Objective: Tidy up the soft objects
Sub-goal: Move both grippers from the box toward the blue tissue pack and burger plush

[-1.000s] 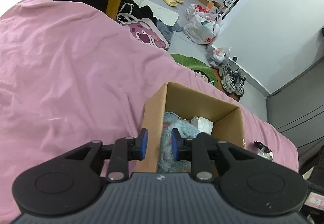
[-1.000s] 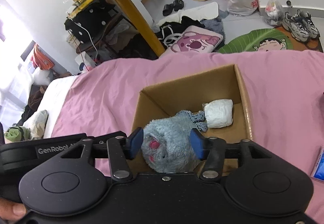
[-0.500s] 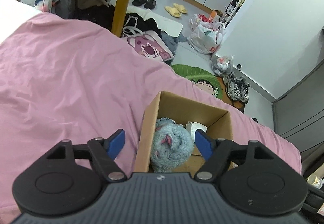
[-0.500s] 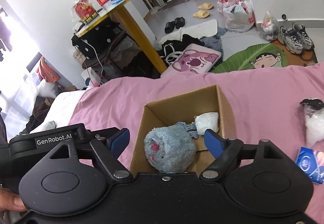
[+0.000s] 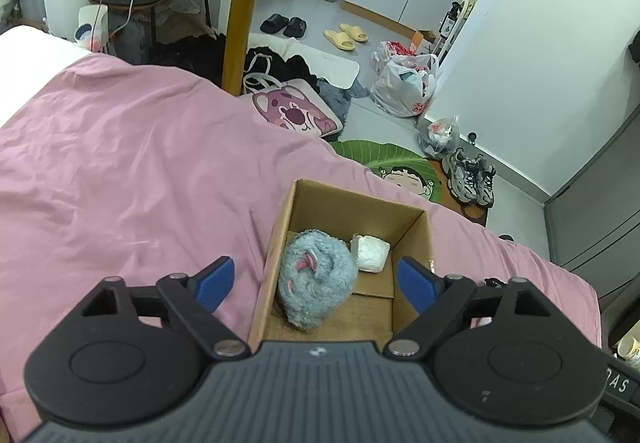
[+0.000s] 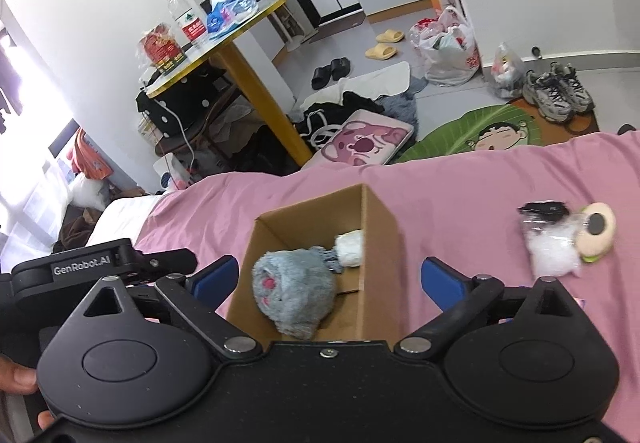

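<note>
The left claw [image 5: 314,285] is hanging above the near end of the cardboard box [image 5: 414,239], its blue pads spread wide apart with nothing between them; the right claw [image 6: 330,281] is hovering over the same box from the other side, its pads likewise wide apart and empty. Directly beneath both, the grey plush toy [image 5: 316,279] is lying inside the box against its near left wall, pink patches facing up, and a small white soft bundle [image 5: 371,253] is sitting just beside it toward the far end. The box itself is resting on the pink bed cover [image 5: 120,179].

Judging by this, the placing step for the plush is looking complete and both claws are free for the next pick. Out to the right on the bed, well apart from the box, a clear plastic bag of white filling [image 6: 550,243] is lying in touch with a round cream-coloured soft item [image 6: 598,229]; these are looking like the remaining candidates. The next move is probably calling for the right claw to be swinging right and lowering over one of them, closing gently since the bag is likely slippery and crushable, while the left claw is staying clear of the box opening
</note>
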